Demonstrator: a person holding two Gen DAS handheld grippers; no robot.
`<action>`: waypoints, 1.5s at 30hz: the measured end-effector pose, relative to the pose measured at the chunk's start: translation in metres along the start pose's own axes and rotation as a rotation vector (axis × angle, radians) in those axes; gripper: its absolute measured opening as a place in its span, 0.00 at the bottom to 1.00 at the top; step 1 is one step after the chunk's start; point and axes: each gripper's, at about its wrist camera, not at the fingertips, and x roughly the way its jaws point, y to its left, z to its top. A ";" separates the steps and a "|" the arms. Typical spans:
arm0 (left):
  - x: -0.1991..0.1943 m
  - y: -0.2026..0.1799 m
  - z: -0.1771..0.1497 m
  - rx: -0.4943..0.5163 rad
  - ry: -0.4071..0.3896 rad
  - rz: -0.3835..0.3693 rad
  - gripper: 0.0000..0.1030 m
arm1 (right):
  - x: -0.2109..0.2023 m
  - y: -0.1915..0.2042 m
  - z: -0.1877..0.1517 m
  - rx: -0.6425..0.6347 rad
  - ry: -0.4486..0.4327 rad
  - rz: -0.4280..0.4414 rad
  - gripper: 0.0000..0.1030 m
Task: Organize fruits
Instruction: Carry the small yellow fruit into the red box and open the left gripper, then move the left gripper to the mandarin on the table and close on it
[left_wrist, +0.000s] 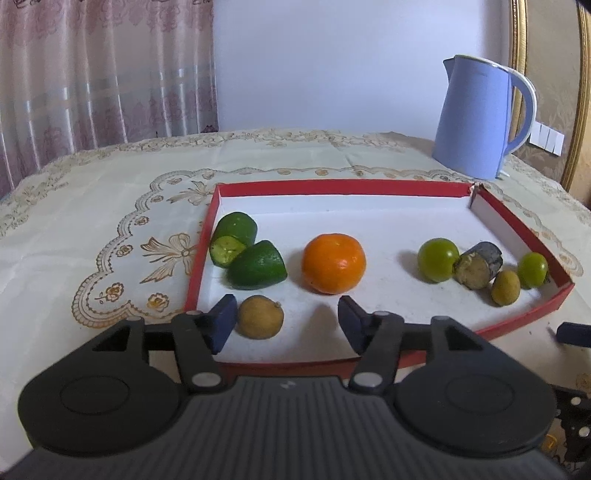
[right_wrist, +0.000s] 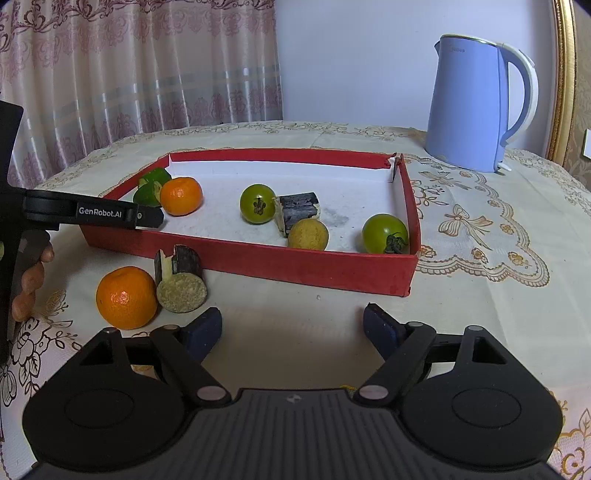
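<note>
fruits mostly sit in the red tray (left_wrist: 388, 187), white floor, on the patterned tablecloth (left_wrist: 110, 206).

left wrist view: two cut green pieces (left_wrist: 245, 254) touching each other in the tray's left part, against the left wall. orange (left_wrist: 333, 263) mid-tray, standing apart. right part has a cluster: green tomato (left_wrist: 438, 259) touching a dark-skinned cut chunk (left_wrist: 477, 265), small tan round fruit (left_wrist: 505, 288) just beside the chunk, second green tomato (left_wrist: 532, 270) by the right wall.

left gripper (left_wrist: 288, 323): fingers spread, nothing pinched. brown round fruit (left_wrist: 260, 316) lies on the tray floor between them, just beside the left pad (left_wrist: 224, 322), contact not clear. well apart from the other pad.

right gripper (right_wrist: 293, 330): fingers spread wide, nothing between them, over bare cloth in front of the tray's near wall.

outside the tray, right wrist view: second orange (right_wrist: 126, 297) and a second dark-skinned chunk (right_wrist: 181, 284), cut face toward the camera, touching each other on the cloth near the tray's near-left corner.

person's fingertips (right_wrist: 31, 280) show at the left edge of the right view, on the left gripper's handle.

blue kettle (left_wrist: 480, 118) upright on the table behind the tray's far right corner, which looks torn open. curtain (left_wrist: 103, 74) behind.
</note>
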 end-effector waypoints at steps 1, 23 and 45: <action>-0.002 0.000 0.000 -0.001 0.000 0.001 0.59 | 0.000 0.000 0.000 0.000 0.000 0.000 0.82; -0.080 -0.052 -0.033 0.185 -0.053 -0.115 0.78 | -0.002 -0.007 0.000 0.036 -0.011 0.025 0.82; -0.055 -0.059 -0.049 0.203 0.039 -0.224 0.40 | -0.002 -0.016 0.000 0.093 -0.019 -0.040 0.84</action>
